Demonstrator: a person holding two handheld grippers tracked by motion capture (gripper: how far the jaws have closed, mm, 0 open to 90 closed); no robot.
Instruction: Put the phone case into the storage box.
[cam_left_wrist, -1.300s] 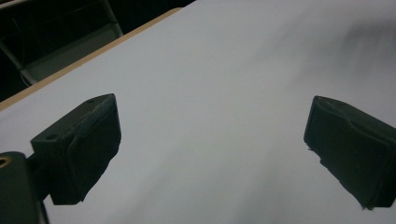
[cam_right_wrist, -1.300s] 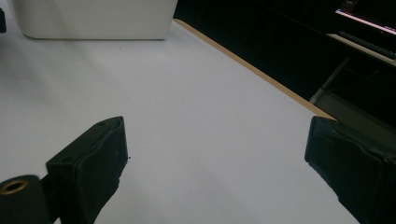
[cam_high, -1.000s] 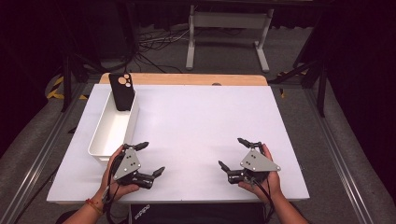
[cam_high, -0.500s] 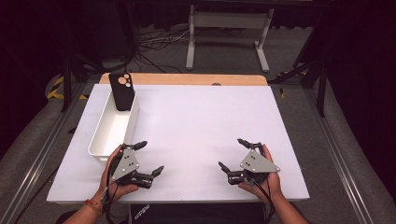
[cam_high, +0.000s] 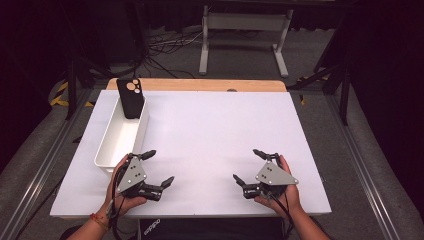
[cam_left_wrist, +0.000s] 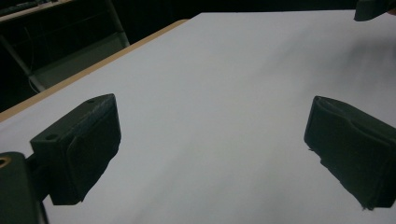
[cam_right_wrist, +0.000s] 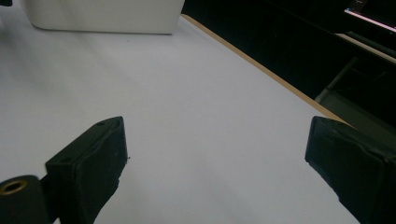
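Phone (cam_high: 130, 98) is the likely target: it leans upright in the far end of the white bin (cam_high: 113, 145), well beyond both tools. Nearest, the left gripper (cam_high: 156, 168) and right gripper (cam_high: 248, 165) rest low at the table's (cam_high: 215, 130) near edge, jaws spread wide, holding nothing. This looks like the start, before any reach. Next, the left gripper, just beside the bin, would travel forward and close on the phone's edges.

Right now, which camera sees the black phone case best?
The high view: the phone case stands leaning at the far end of the white bin, whole and unblocked. The right gripper view catches the bin's wall. The left gripper view looks across the white table.
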